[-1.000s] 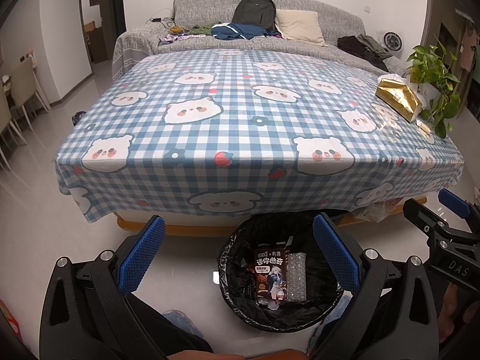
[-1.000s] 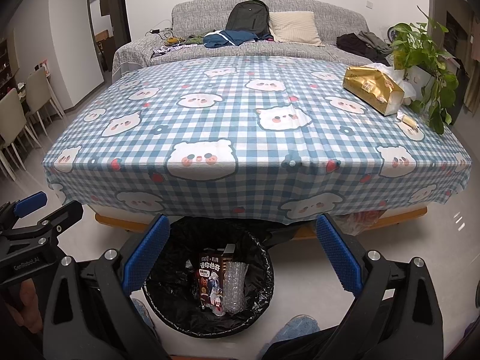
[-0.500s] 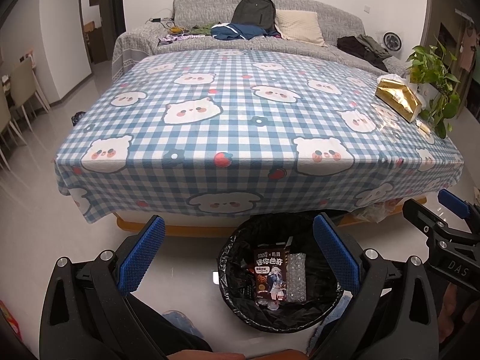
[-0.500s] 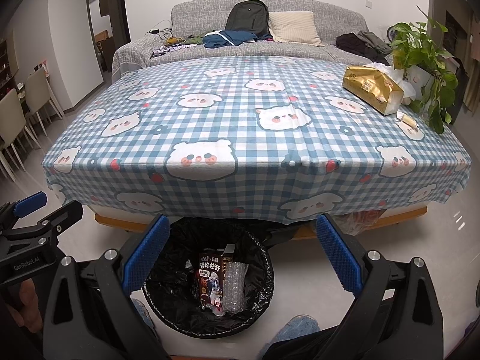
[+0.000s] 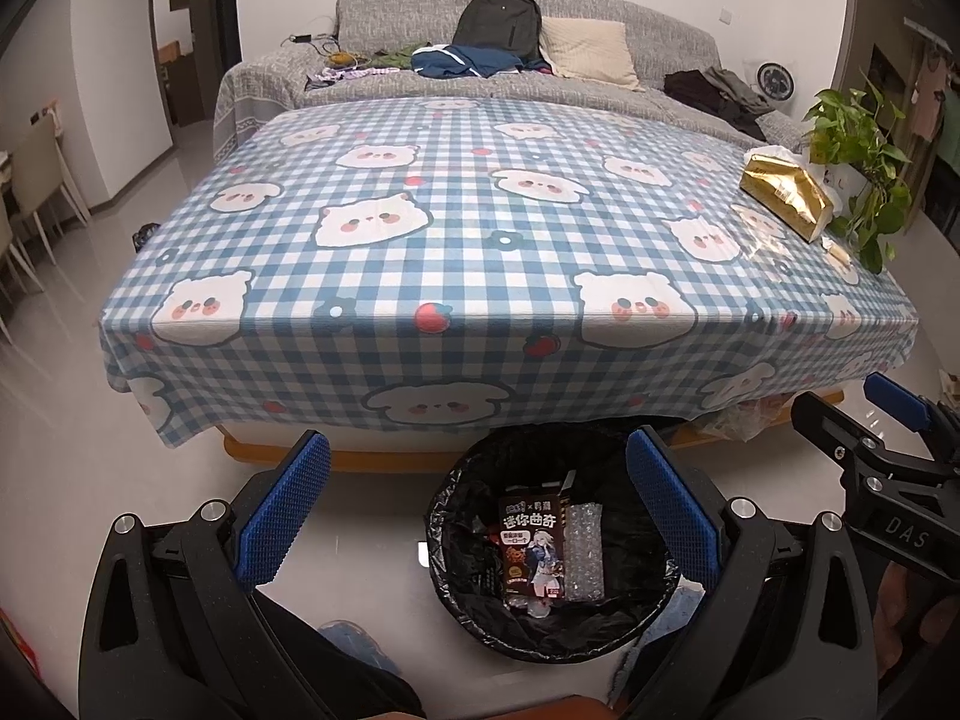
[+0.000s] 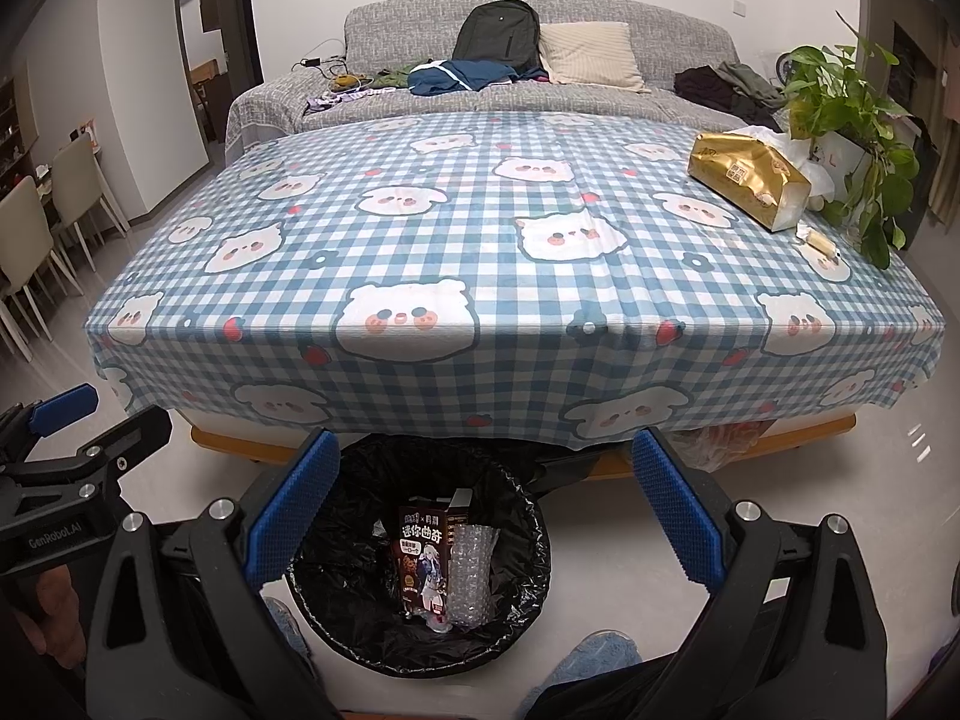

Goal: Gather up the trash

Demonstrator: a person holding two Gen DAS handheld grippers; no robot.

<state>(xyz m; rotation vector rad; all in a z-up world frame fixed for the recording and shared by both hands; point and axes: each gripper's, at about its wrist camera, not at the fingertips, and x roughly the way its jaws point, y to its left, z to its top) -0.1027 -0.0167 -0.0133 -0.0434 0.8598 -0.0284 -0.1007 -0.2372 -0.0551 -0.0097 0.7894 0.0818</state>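
A round bin with a black liner (image 5: 456,588) (image 6: 336,618) stands on the floor at the table's front edge. In it lie a dark snack box (image 5: 533,546) (image 6: 423,558) and a piece of bubble wrap (image 5: 583,552) (image 6: 471,570). My left gripper (image 5: 474,516) is open and empty, held above the bin. My right gripper (image 6: 480,510) is open and empty, also above the bin. Each gripper shows at the edge of the other's view.
The table (image 5: 480,228) carries a blue checked cloth with bear faces. A gold tissue pack (image 5: 786,195) (image 6: 747,177), a small wrapped item (image 6: 816,243) and a potted plant (image 6: 852,120) stand at its right. A grey sofa (image 6: 540,60) with a backpack is behind. Chairs (image 6: 36,240) stand left.
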